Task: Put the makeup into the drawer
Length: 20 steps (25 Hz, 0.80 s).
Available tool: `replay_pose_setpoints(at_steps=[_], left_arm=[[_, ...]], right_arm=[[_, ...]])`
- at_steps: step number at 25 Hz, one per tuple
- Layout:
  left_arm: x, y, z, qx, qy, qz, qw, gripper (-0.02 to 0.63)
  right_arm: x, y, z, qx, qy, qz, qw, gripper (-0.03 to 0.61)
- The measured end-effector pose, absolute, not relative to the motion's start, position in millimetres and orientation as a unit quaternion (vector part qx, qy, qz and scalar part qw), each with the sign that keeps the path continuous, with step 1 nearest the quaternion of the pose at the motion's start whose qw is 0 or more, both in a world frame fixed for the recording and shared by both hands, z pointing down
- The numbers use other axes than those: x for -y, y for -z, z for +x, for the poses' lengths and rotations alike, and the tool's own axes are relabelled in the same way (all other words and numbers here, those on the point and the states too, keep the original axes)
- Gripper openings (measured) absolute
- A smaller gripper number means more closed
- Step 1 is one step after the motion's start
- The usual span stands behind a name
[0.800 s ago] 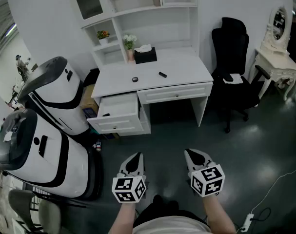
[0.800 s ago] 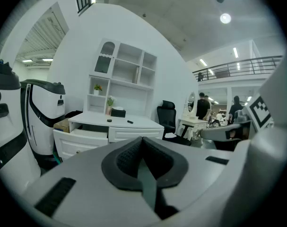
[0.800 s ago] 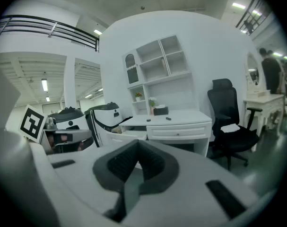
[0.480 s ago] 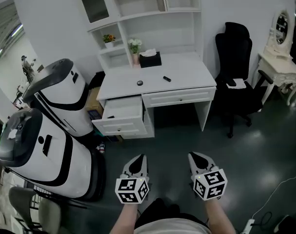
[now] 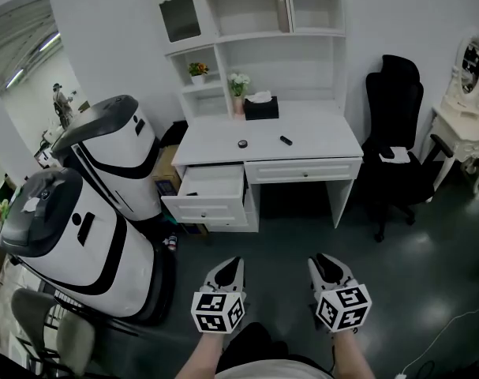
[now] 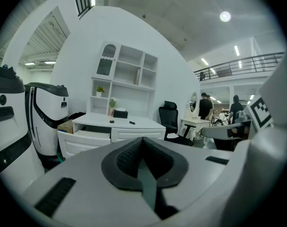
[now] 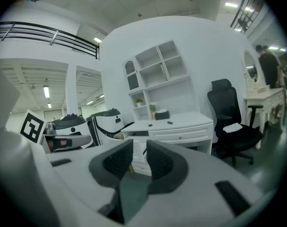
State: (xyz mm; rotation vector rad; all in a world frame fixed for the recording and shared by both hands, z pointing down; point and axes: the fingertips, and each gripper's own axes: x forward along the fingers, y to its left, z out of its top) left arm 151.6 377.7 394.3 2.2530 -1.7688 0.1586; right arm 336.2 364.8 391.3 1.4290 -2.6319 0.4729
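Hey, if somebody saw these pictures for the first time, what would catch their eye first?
Two bulky white-and-black machines fill the left side of the head view. Beside them stands a white desk with its left drawer pulled open and two small dark items on top. At the bottom, the left gripper and right gripper, both empty, point toward it.

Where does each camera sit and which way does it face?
Head view: on the person's head, looking steeply down at desk and floor; forearms, left gripper, right gripper show.
Left gripper view: on that gripper, facing the desk; shut jaws show.
Right gripper view: on that gripper, facing the desk; jaws slightly apart, empty.
All share the open drawer.
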Motion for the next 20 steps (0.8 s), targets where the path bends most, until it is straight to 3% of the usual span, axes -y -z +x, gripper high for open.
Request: replay_pose_setpoints(at_steps=[12,20], left_arm=[[-328,-407,119,0.617,-0.058,0.770,0.148,0.002],[-249,-421,72,0.626,-0.057,0.760,0.164,0.002]], right_arm=[[-313,-403,308,0.866,-0.178,0.462,0.062,0.139],[-229,-413,265,0.866,-0.185,0.459,0.075,0.152]])
